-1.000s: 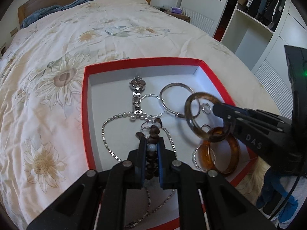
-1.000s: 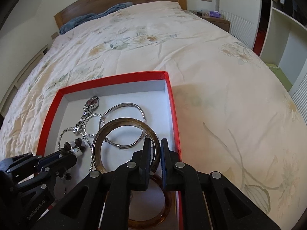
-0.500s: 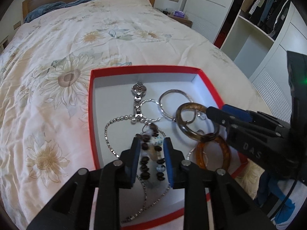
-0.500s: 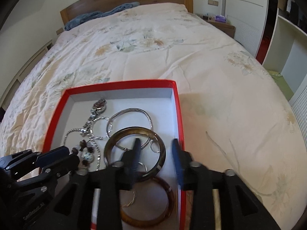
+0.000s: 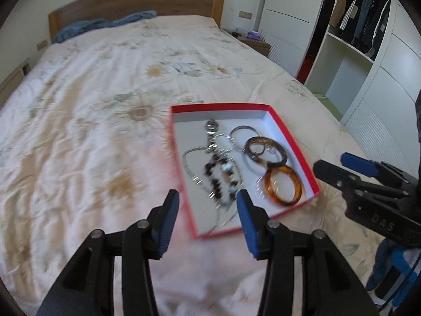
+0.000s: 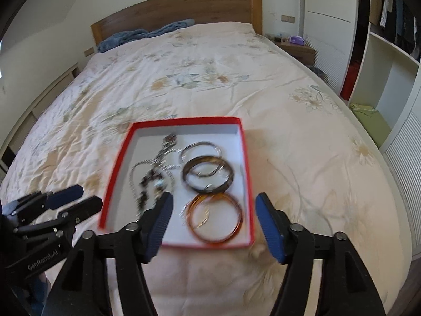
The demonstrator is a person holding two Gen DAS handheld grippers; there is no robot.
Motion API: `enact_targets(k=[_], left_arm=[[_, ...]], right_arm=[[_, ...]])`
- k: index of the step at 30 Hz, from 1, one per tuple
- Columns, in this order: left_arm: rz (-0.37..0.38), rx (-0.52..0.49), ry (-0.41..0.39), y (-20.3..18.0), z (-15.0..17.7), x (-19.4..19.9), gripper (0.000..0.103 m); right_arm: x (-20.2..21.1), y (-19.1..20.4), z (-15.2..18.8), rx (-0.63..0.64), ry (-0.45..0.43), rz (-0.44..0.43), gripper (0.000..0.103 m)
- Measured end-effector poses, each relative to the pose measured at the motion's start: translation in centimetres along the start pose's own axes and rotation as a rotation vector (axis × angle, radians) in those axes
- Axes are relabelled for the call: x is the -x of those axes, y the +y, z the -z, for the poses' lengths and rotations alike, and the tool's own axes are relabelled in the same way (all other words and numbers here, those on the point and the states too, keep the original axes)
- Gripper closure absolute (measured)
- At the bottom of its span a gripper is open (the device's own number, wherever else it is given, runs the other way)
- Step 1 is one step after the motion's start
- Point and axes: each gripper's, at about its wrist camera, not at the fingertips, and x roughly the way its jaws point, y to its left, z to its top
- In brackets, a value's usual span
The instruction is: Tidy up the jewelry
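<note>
Left wrist view: the left gripper (image 5: 208,208) is seen above the near corner of the red box (image 5: 294,134), its blue-padded jaws opening and nothing caught between them.
Right wrist view: the right gripper (image 6: 214,212) is held over the near edge of the same box (image 6: 247,173), its jaws opening too, no jewelry gripped.
Box: it is set flat on the floral bedspread (image 6: 236,73), near the foot of the bed, with a white lining inside.
Amber bangle: the amber bangle (image 6: 214,217) is laid in the near right corner of the box, flat.
Dark bangle: the dark brown bangle (image 6: 208,175) is found just behind the amber one, overlapping a silver bangle (image 6: 200,148) farther back.
Beaded bracelet: the dark beaded bracelet (image 5: 219,177) is laid over a silver chain (image 5: 188,167) on the left side of the box.
Watch: a small silver wristwatch (image 5: 211,127) is stretched toward the far wall of the box.
Sharpness: both views are smeared, so finer pieces cannot be made out.
Background: a wooden headboard (image 6: 184,8) and blue blanket (image 6: 147,34) are seen at the far end.
</note>
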Motion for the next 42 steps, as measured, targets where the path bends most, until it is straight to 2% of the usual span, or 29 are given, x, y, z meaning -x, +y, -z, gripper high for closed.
enact_targets(k=[2, 6, 12, 19, 22, 28, 42], left_arm=[[-0.021, 0.004, -0.011, 0.6, 0.9, 1.7, 0.06], [-0.069, 0.014, -0.044, 1.9, 2.8, 5.7, 0.06], [-0.119, 0.04, -0.097, 3.7, 5.2, 10.7, 0.06], [-0.173, 0.046, -0.149, 5.2, 7.7, 15.2, 0.059], [-0.204, 0.04, -0.165, 5.6, 8.8, 16.5, 0.059], [-0.248, 0.042, -0.177, 6.7, 11.1, 18.4, 0.059], [-0.319, 0.053, -0.227, 8.0, 14.4, 21.4, 0.056]], right_arm=[[1.5, 1.2, 0.8, 0.016, -0.006, -0.015, 0.034], [4.3, 3.7, 2.4, 0.047, -0.028, -0.042, 0.023], [8.0, 7.8, 4.9, 0.1, -0.048, -0.082, 0.021], [11.6, 11.6, 7.8, 0.147, -0.07, -0.103, 0.014], [12.8, 12.6, 8.8, 0.148, -0.081, -0.098, 0.005], [14.3, 13.8, 10.5, 0.136, -0.101, -0.081, 0.001], [14.9, 13.7, 13.5, 0.114, -0.106, -0.034, 0.0]])
